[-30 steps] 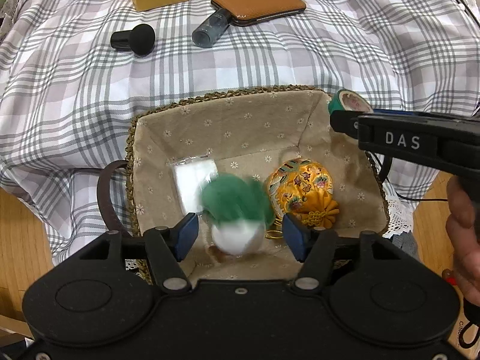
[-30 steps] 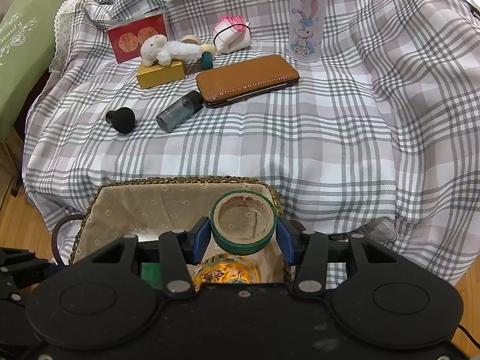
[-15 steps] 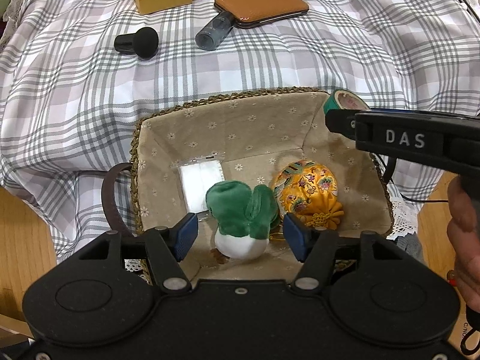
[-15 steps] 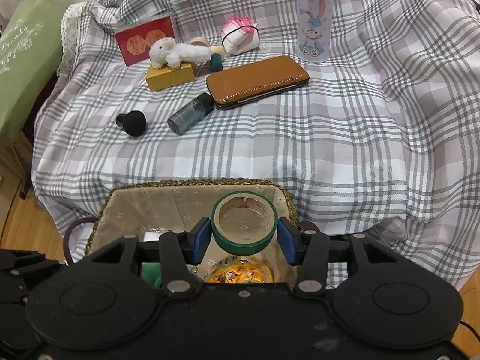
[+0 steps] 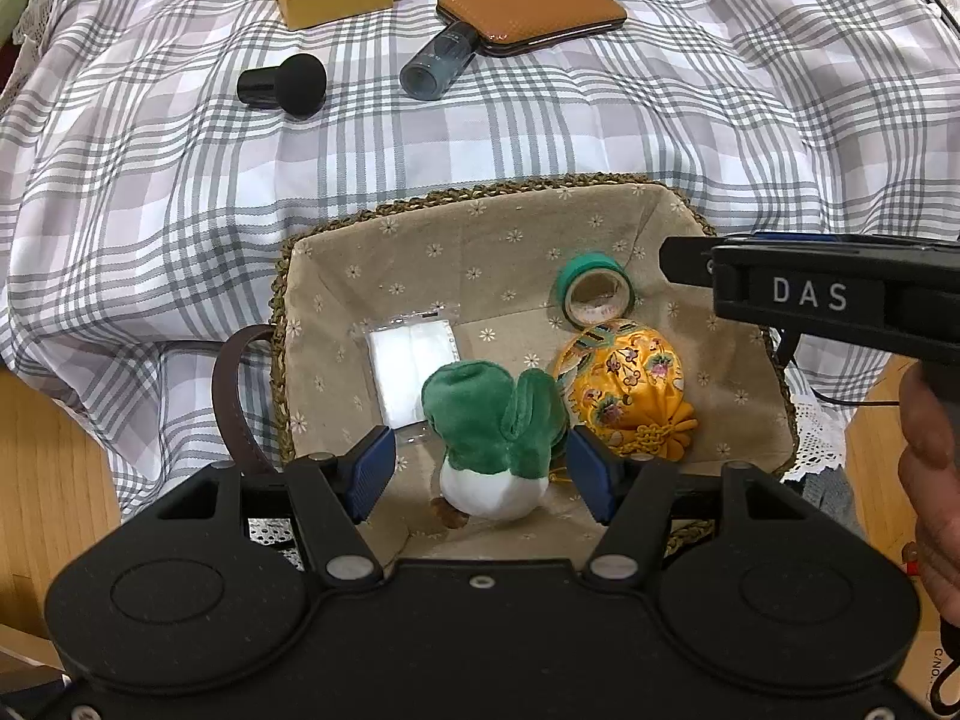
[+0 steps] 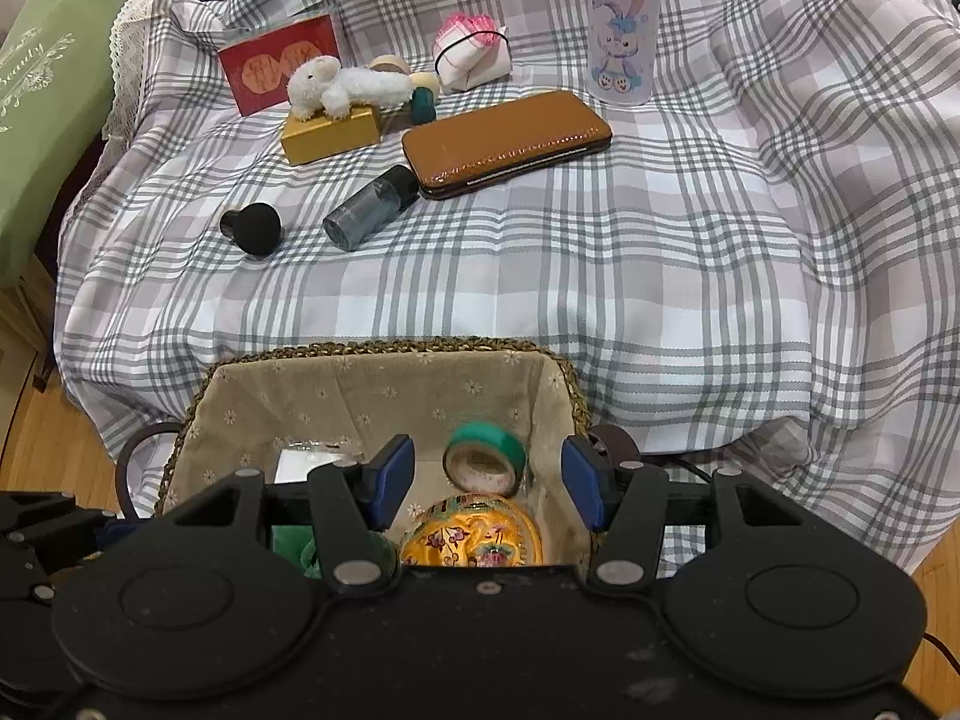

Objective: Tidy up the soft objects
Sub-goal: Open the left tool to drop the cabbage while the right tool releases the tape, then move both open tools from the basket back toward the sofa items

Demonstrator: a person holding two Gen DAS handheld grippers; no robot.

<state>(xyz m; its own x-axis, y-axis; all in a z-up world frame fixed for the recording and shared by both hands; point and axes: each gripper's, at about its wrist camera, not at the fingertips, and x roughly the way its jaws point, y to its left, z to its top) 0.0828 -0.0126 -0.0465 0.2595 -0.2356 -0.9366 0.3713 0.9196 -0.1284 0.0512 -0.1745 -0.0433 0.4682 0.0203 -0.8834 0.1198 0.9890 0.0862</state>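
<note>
A woven basket (image 5: 480, 195) with a flowered cloth lining sits at the near edge of the plaid cloth. In it lie a green and white plush (image 5: 495, 420), a yellow embroidered pouch (image 5: 624, 384), a flat white packet (image 5: 411, 372) and a green tape roll (image 5: 594, 288). My left gripper (image 5: 480, 468) hangs open over the plush, its blue pads clear of it. My right gripper (image 6: 486, 480) hovers over the basket's right side with its jaws opening. The tape roll (image 6: 486, 459) lies loose below them, leaning on the pouch (image 6: 474, 534). A white plush lamb (image 6: 342, 84) rests on a gold box (image 6: 333, 132) at the back.
On the plaid cloth behind the basket (image 6: 384, 354) lie a brown case (image 6: 507, 141), a dark bottle (image 6: 369, 207) and a black brush (image 6: 252, 228). A rabbit-print bottle (image 6: 621, 24), a red card (image 6: 279, 63) and a pink bundle (image 6: 474, 57) stand further back. Wooden floor shows on both sides.
The right gripper's jaws spread and the green tape roll dropped from them into the basket beside the pouch. The green plush, blurred a second ago, has settled on the basket floor.
</note>
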